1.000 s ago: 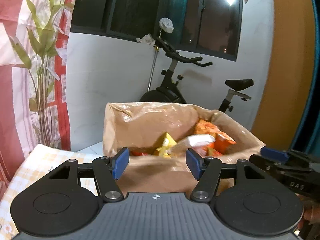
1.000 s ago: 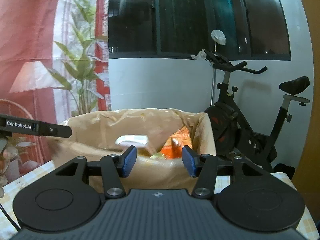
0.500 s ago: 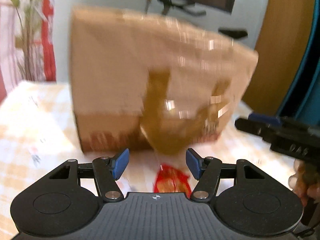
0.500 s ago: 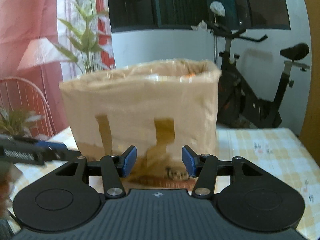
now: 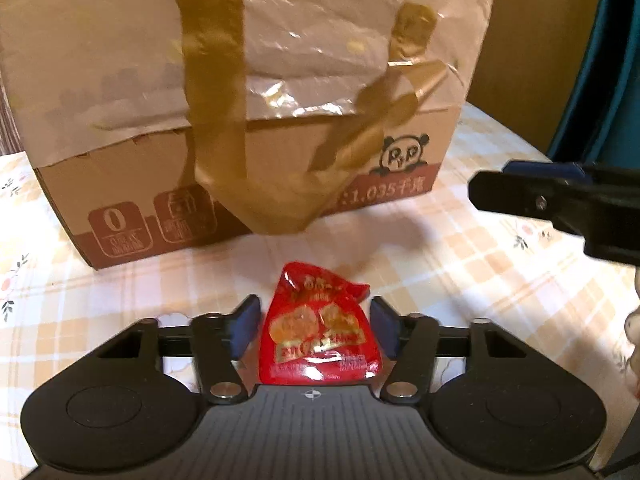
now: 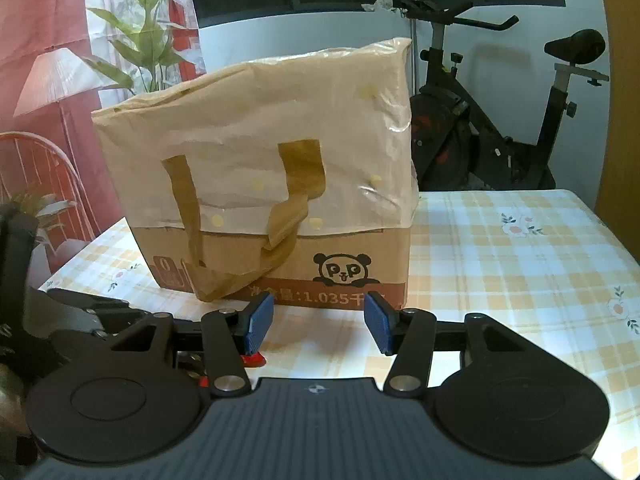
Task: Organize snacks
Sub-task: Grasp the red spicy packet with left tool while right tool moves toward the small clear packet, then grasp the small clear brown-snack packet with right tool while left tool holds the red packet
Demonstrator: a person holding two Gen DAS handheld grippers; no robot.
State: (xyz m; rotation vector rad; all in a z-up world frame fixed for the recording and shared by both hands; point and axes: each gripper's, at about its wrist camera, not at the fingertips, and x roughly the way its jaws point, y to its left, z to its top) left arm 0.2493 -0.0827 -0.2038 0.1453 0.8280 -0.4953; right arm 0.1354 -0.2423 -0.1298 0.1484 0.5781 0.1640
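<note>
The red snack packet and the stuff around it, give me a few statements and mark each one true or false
1. The red snack packet lies on the checked tablecloth in front of the cardboard box. True.
2. The left gripper is closing with the packet between its pads. True.
3. The right gripper holds a packet. False: nothing is between its pads.
4. The box bears a cat logo. False: it is a panda.

Can't see inside the cardboard box (image 5: 256,92) at all from either camera, its top runs off the left wrist view. The red snack packet (image 5: 318,338) has its bottom edge tucked behind the gripper body, and its print's too blurry to read.
</note>
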